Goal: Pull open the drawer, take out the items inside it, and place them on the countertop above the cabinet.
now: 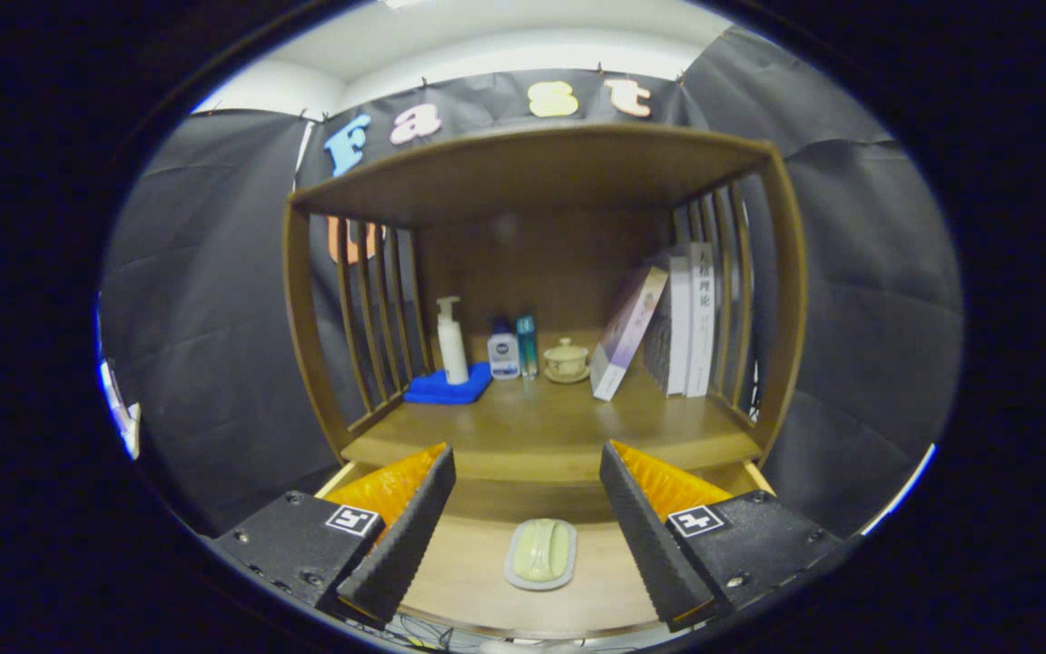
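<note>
The wooden drawer (473, 581) stands pulled open below the cabinet's countertop (541, 427). On the drawer's bottom lies a pale green soap in a grey oval dish (540, 553). My gripper (527, 468) hovers above the drawer, open, with its black ribbed fingers (409, 536) wide apart. The soap dish lies between the two fingers and lower down, untouched. Nothing is held.
On the countertop stand a white pump bottle (451, 341) on a blue cloth (447, 386), two small bottles (514, 350), a lidded cup on a saucer (567, 361) and several books (673, 327), one leaning. Slatted sides and a top board (532, 168) enclose the shelf.
</note>
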